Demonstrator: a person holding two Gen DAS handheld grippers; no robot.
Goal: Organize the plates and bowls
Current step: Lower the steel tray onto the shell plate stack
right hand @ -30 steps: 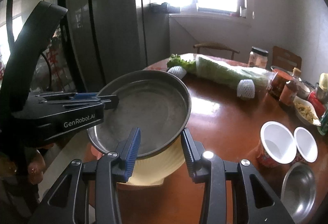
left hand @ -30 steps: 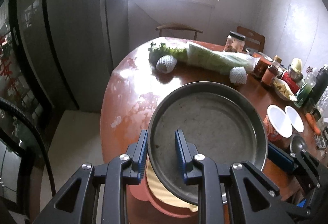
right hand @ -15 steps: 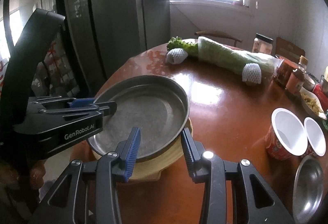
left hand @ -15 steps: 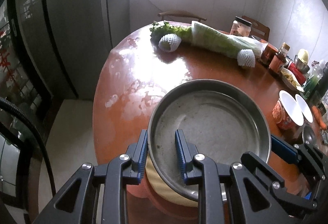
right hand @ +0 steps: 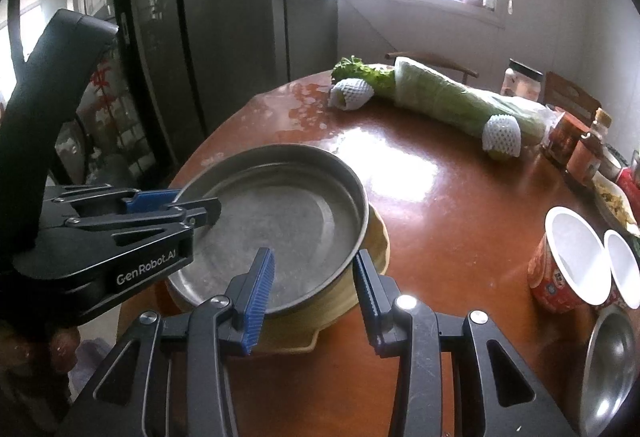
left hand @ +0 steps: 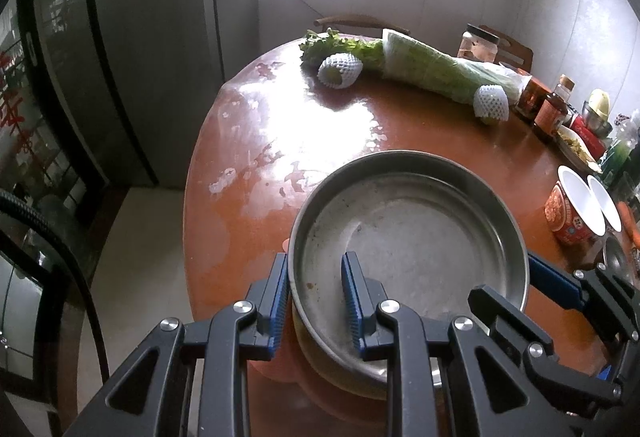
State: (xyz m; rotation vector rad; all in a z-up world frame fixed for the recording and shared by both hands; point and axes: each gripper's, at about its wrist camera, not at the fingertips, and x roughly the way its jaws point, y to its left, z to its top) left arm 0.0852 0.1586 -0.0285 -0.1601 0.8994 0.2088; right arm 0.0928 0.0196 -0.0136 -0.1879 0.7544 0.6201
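I see the round table point(left hand: 248, 197) first: glossy red-brown top, worn pale in patches near its left edge, with window glare across it. On its near edge sits the steel pan point(left hand: 408, 237), round, shallow, dull and scuffed inside with a raised rim. It rests on a yellow dish point(right hand: 378, 237), smooth and glazed, and from the left wrist view a salmon plate point(left hand: 272, 365) shows beneath both.

My left gripper point(left hand: 314, 301) straddles the pan's near rim, one ribbed blue pad outside the wall and one inside; whether the pads press on the metal I cannot tell. My right gripper point(right hand: 314, 293) has its jaws spread wide around the opposite rim, the left pad over the pan floor, the right one outside beside the yellow dish, not touching.

Far across the table lies a long cabbage point(right hand: 452, 105) in clear plastic, with two fruits in white foam netting point(right hand: 352, 95) beside it. At the right stand two paper cups point(right hand: 568, 261), white inside, red printed outside, and a small shiny steel bowl point(right hand: 612, 361) just near them.
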